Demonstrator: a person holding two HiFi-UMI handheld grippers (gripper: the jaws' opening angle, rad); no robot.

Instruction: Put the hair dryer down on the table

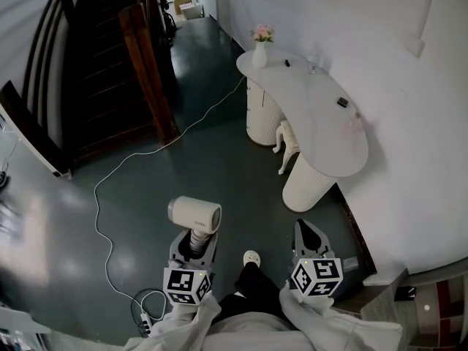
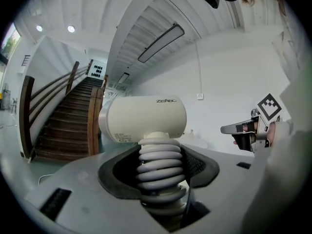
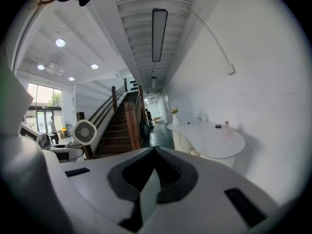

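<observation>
Left gripper (image 1: 193,246) is clenched on the ribbed grey handle of the hair dryer (image 1: 195,215). In the left gripper view both dark pads press the coils of the handle, with the cream barrel (image 2: 145,118) standing upright above the jaws (image 2: 161,172). The hair dryer is in the air over the dark floor (image 1: 212,167), near left in the scene. It is well apart from the white table (image 1: 322,126), which sits far right against the wall.

Right gripper (image 1: 308,231) is clenched on nothing. In the right gripper view its jaw tips (image 3: 153,152) meet with nothing between them, and it points toward the table (image 3: 209,139).

On the table are a white vase with pink flowers (image 1: 260,50) at the far end and a few small items too small to tell. A white cord (image 1: 102,196) runs across the floor on the left. A wooden staircase (image 1: 110,64) is far left. A shoe (image 1: 251,257) shows between the grippers.
</observation>
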